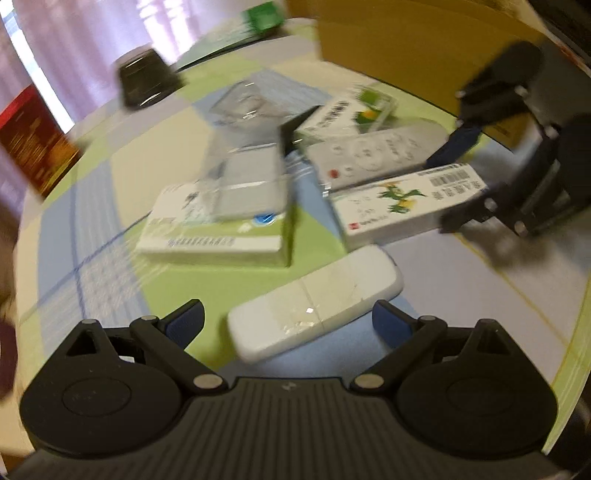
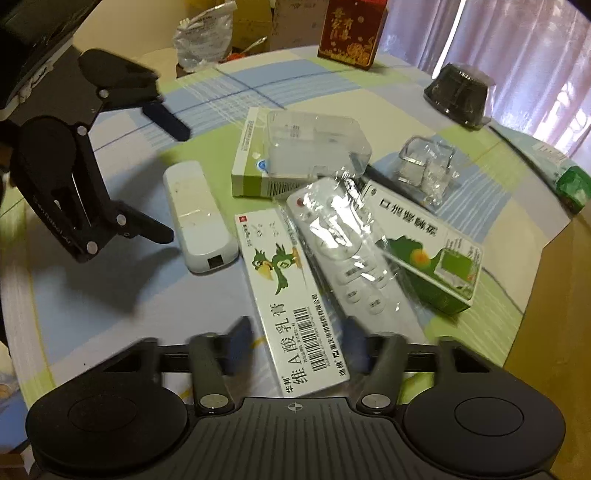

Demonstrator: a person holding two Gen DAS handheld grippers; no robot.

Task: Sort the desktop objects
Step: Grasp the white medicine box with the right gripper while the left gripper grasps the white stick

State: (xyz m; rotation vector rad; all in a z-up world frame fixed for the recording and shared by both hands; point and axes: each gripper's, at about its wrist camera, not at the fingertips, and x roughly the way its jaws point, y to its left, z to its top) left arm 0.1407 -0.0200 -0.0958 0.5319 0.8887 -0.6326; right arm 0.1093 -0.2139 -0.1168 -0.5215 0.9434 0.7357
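My left gripper [image 1: 288, 317] is open, and a plain white remote [image 1: 317, 295] lies on the cloth just ahead of its fingertips. My right gripper [image 2: 297, 343] is open, its blurred fingers straddling the near end of a long white box with a green bird print [image 2: 291, 295]. Beside that box lies a grey remote in plastic wrap [image 2: 347, 251], partly resting on a green-and-white box [image 2: 424, 251]. Another green-and-white box [image 2: 251, 166] carries a clear plastic case [image 2: 314, 147]. The left wrist view shows the right gripper [image 1: 454, 184] at the bird box's [image 1: 391, 203] end.
The round table has a green-and-blue checked cloth [image 2: 110, 314]. A small clear container [image 2: 424, 162], a black tub [image 2: 458, 96] and a red box [image 2: 351, 33] stand farther back. A plastic bag [image 2: 203, 37] sits beyond the edge. A cardboard box [image 1: 406, 44] stands behind the pile.
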